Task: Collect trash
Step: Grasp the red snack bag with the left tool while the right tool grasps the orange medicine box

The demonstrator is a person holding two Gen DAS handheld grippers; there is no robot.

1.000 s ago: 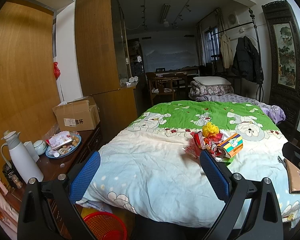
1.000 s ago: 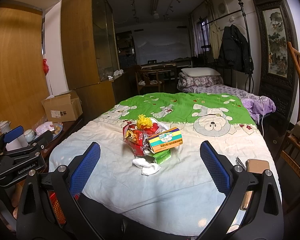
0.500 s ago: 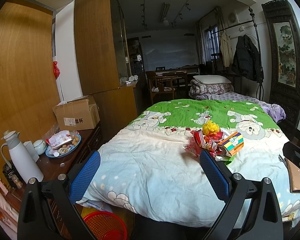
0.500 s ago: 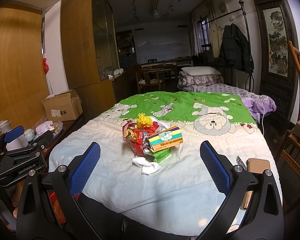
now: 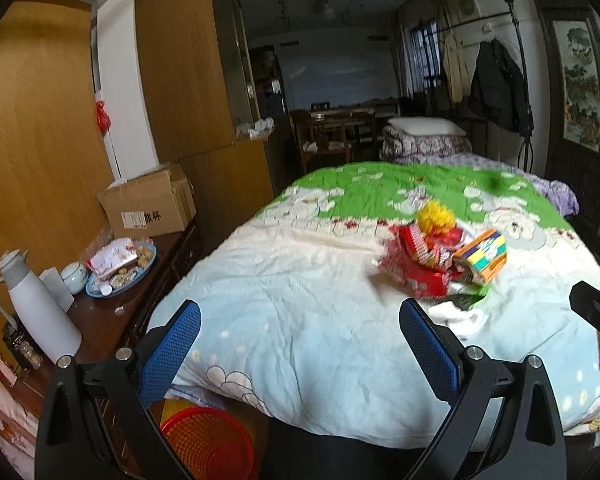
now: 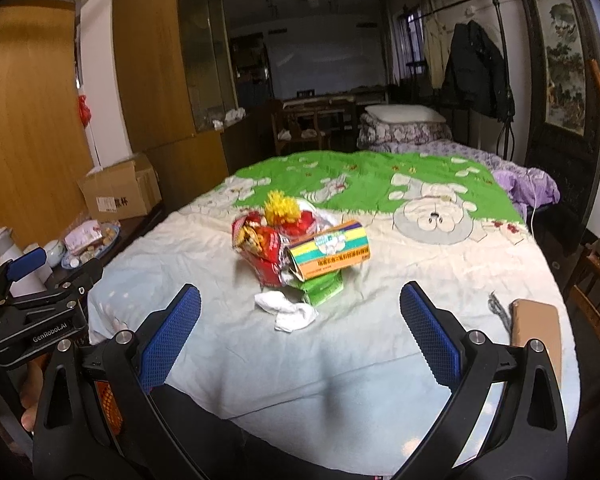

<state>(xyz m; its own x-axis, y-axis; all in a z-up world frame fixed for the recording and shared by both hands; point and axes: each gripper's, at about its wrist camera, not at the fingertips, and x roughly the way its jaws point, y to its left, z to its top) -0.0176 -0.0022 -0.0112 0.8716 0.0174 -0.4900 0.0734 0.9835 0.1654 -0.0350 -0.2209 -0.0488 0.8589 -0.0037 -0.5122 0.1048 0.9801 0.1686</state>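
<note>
Right wrist view: the right gripper hangs over the near edge of the bed with the pale and green cartoon-print quilt, its blue-padded jaws spread wide apart and holding nothing. Straight ahead, mid-quilt, sits the trash heap: a red crinkled snack bag, a yellow fluffy pom-pom on top, an orange, yellow and green cardboard box lying on its side against the bag, a green wrapper beneath the box, and a crumpled white tissue just in front. A tan flat phone-like slab lies near the quilt's right edge.

Over to the left wrist view: the left gripper has its jaws wide apart too, empty, at the bed's near-left corner. The heap is blurred here, lying beyond the right-hand finger. Below the corner stands a red mesh plastic basket on the floor. On the dark wooden side cabinet: a white thermos jug, a blue plate of snacks and a brown cardboard carton.
</note>
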